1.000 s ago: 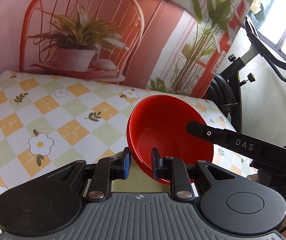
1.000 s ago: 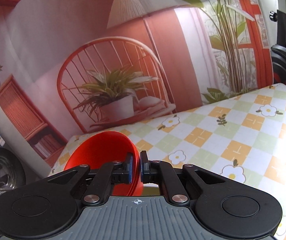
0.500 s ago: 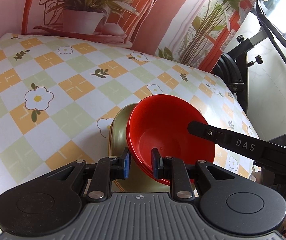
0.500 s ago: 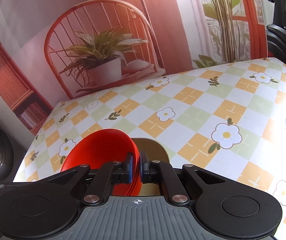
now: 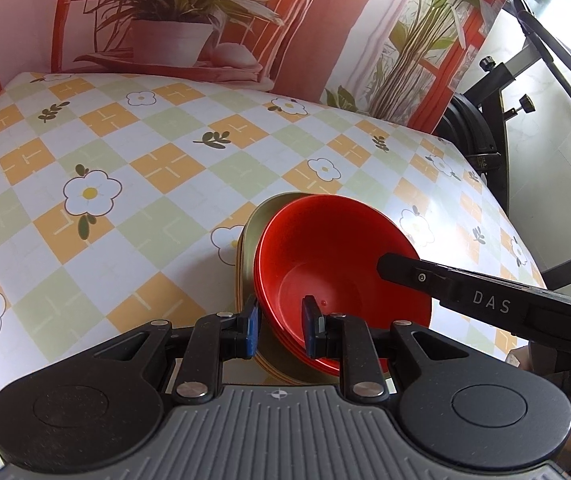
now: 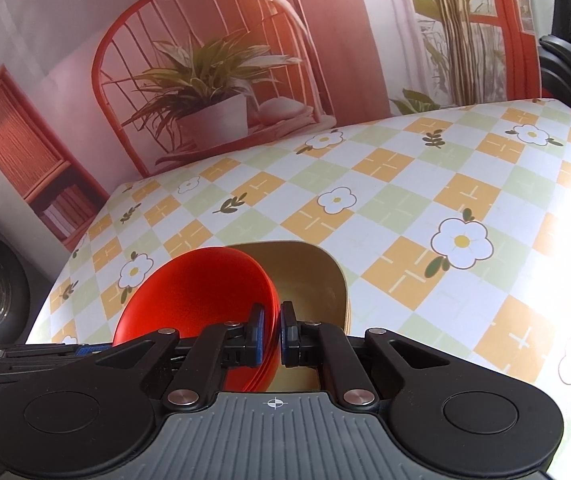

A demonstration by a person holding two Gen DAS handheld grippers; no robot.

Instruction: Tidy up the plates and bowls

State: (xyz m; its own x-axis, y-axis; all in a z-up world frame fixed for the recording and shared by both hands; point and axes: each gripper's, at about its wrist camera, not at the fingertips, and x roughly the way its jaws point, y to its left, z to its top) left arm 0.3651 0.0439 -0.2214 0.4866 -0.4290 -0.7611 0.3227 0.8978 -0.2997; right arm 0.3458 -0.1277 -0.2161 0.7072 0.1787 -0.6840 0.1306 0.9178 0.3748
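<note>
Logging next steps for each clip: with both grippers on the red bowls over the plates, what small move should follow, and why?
Probably lower the stacked red plastic bowls a little further, level, onto the stacked olive-yellow plates. The right gripper pinches the bowls' rim, the left gripper straddles the opposite rim, and the bowls sit tilted over the plates; whether they already touch is unclear.

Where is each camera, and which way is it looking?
Left wrist: sits on the left tool, looking along its fingers over the red bowls toward the wall backdrop; the right tool's arm crosses at right.
Right wrist: sits on the right tool, which pinches the bowls' rim, facing the same backdrop.
Both show the bowls, the beige plates and the flowered tablecloth.
</note>
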